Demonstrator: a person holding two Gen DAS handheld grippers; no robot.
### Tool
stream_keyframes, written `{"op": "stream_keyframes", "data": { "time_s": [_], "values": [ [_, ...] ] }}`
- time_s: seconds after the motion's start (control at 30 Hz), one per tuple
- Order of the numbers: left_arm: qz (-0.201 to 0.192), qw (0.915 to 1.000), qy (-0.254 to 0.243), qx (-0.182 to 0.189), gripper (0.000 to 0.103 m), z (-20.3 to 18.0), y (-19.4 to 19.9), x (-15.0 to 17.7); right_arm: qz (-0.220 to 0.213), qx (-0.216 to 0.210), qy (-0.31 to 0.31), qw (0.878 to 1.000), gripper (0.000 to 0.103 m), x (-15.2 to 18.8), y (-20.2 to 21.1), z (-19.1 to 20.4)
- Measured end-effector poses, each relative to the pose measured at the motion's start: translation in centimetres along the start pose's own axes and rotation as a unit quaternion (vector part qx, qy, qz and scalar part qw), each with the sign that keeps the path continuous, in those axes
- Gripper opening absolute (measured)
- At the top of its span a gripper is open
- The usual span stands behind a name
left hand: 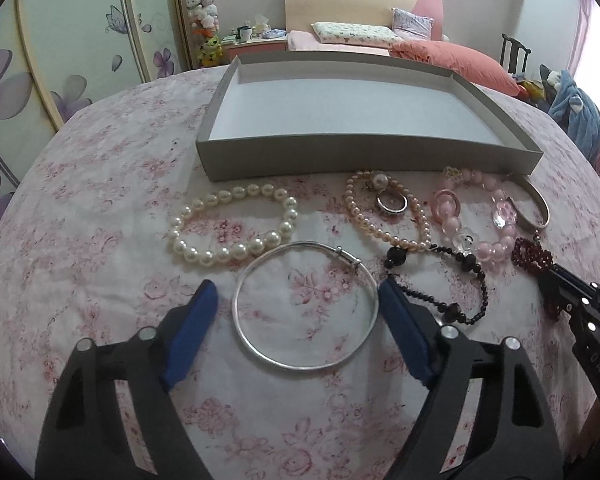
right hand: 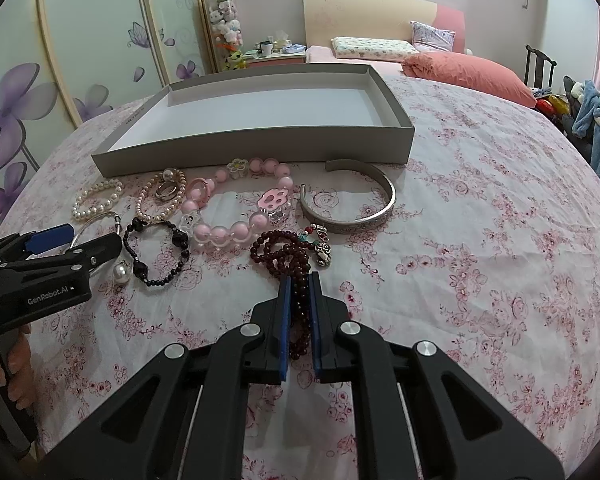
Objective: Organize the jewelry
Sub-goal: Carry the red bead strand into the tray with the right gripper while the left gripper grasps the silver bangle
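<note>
While the grey tray [left hand: 364,156] sat empty and every piece lay on the counter [right hand: 480,240], the right gripper [right hand: 300,312] pinched the dark red bead bracelet [right hand: 284,252]; the left gripper [left hand: 300,312] straddled the silver bangle [left hand: 306,306], jaws apart, nothing sorted yet

**Bedroom backdrop**

Wardrobe doors [right hand: 80,40] with purple flower prints are lining the left wall. A bed [right hand: 380,50] with a cream headboard is sitting against the pale far wall, a salmon duvet [right hand: 472,74] lying on it. Daylight is glaring in at right.
</note>
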State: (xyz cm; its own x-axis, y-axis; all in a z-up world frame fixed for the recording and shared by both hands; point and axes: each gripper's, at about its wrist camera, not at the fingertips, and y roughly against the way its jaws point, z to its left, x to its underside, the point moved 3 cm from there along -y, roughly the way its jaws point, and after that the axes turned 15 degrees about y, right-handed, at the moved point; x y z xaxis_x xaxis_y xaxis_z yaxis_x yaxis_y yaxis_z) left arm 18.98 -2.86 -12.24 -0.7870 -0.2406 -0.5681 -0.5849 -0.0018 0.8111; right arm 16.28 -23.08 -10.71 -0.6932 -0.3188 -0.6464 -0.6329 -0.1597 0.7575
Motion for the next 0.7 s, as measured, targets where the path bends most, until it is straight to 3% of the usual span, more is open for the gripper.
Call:
{"op": "stream_keyframes", "data": {
  "time_s": [0.2, 0.33, 0.7],
  "values": [
    [-0.003, 1.0, -0.002, 0.0, 0.082, -0.1, 0.1, 0.2, 0.0, -0.002, -0.002, 1.0, 0.01, 0.0, -0.1, 0.0],
    [-0.007, 1.0, -0.003, 0.003, 0.073, 0.0, 0.4, 0.4, -0.001, -0.005, -0.004, 1.0, 0.01, -0.1, -0.1, -0.1],
    [-0.009, 0.9999, 0.003, 0.005, 0.072, 1.2, 1.3, 1.1, -0.016, -0.01, -0.012, 1.0, 0.008, 0.0, 0.3, -0.5]
  ]
}}
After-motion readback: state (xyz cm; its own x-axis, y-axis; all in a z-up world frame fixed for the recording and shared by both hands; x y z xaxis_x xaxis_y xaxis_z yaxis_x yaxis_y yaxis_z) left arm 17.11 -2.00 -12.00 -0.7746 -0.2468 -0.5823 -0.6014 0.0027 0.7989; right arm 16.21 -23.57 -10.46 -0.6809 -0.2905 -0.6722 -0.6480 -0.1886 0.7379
